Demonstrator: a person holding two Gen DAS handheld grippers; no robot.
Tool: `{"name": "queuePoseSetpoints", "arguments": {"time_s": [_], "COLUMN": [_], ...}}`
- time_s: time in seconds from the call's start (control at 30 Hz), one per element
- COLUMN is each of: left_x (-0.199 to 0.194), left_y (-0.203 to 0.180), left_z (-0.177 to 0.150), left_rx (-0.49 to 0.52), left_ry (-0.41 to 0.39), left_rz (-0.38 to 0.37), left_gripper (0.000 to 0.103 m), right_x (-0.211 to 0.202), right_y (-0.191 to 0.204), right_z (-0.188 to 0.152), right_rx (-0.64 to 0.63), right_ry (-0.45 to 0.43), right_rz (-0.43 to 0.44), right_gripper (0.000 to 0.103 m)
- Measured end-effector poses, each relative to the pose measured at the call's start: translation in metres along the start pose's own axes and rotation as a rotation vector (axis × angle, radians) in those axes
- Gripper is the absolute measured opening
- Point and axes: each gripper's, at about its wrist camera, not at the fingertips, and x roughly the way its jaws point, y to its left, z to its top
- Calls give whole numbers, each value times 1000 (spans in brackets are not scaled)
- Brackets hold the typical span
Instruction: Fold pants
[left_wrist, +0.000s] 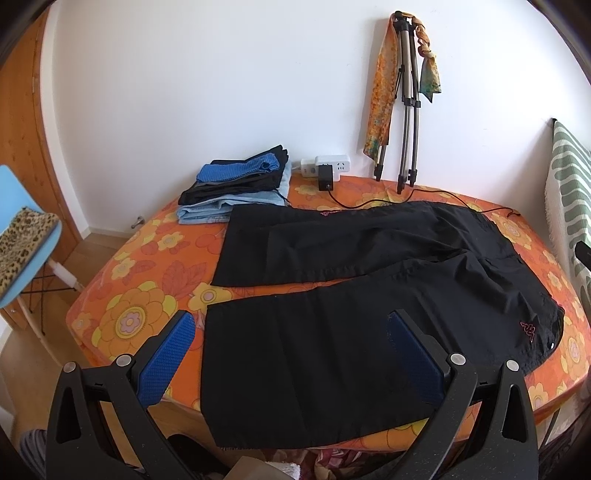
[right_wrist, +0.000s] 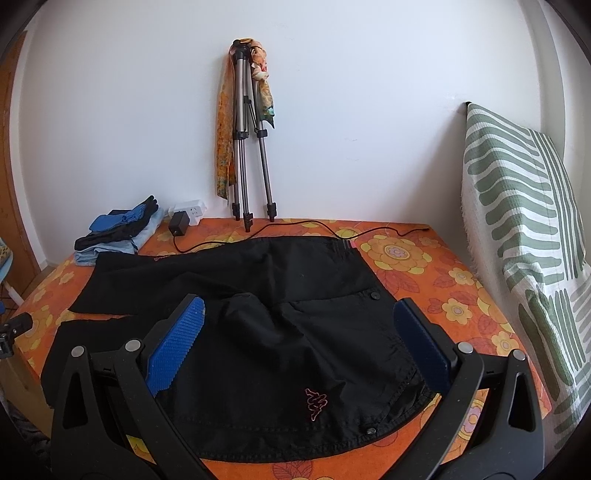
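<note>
Black thin woven-fabric pants (left_wrist: 369, 295) lie spread flat on the orange floral-cloth bench (left_wrist: 140, 295), legs apart, waist toward my right. My left gripper (left_wrist: 291, 354) hovers over the near leg's hem end, fingers (left_wrist: 168, 362) wide apart, holding nothing. My right gripper (right_wrist: 299, 347) hovers over the waist and hip, also spread wide and empty. Fabric looks light, limp, a bit slick, so it will sag and slide. I judge the best holds are the near hem corner and the stitched waistband (right_wrist: 295, 435) edge, where it's thicker.

White wall (right_wrist: 332, 110), wooden door (left_wrist: 22, 147), blue chair (left_wrist: 22, 206), tripod (right_wrist: 245, 147) against the wall.
</note>
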Motion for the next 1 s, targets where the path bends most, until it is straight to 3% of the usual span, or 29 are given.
{"name": "queuePoseSetpoints", "arguments": {"time_s": [0.17,0.47,0.57,0.63,0.8,1.0], "left_x": [1,15,20,23,35,36], "left_y": [6,31,40,46,68,84], "left_z": [2,6,7,7,5,-13], "left_rx": [-7,-37,-46,-49,-81,-35], "left_ry": [-6,14,19,27,78,132], "left_rz": [5,-51,-60,-64,-84,-64], "left_gripper": [103,102,93,81,68,48], "right_x": [1,10,13,16,22,31], "right_y": [-1,-3,-6,-7,-17,-36], "right_z": [-1,-1,0,1,-5,-23], "right_rx": [1,-16,-9,-3,-12,6], "right_ry": [5,24,32,42,76,168], "right_rz": [13,29,39,47,47,48], "right_gripper": [103,103,100,97,93,76]}}
